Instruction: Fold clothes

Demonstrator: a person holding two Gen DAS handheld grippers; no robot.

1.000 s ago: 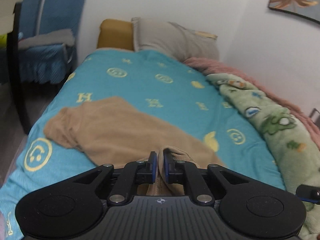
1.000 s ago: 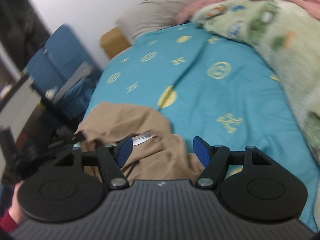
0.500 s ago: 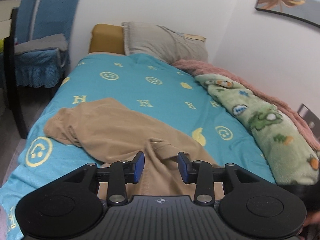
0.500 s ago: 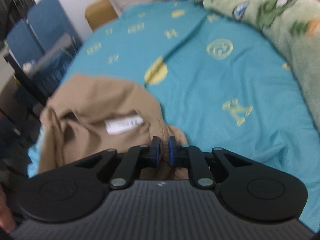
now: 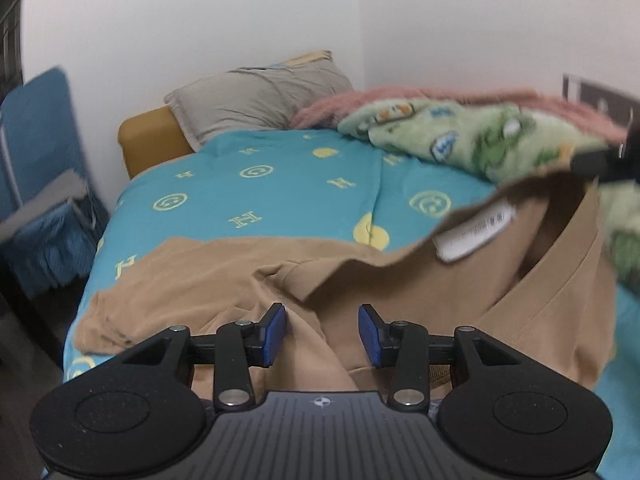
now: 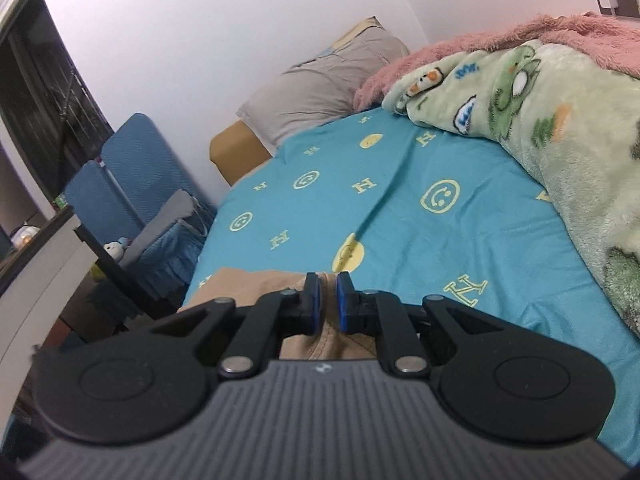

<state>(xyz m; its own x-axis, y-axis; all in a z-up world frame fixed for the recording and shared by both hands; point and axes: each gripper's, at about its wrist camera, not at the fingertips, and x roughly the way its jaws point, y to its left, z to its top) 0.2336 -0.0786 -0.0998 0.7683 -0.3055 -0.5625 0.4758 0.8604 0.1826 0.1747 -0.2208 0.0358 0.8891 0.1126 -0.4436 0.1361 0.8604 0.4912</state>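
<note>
I am at the spreading step: the tan shirt lies crumpled on the bed, not yet flat. My right gripper is clamped on a hem of the shirt and lifts that edge, label showing, at the right of the left view. My left gripper has just been opening; its jaws stand apart over a ridge of cloth, pads not pressing. Next move, in my judgement: close the left gripper on a matching edge, then pull the shirt taut.
</note>
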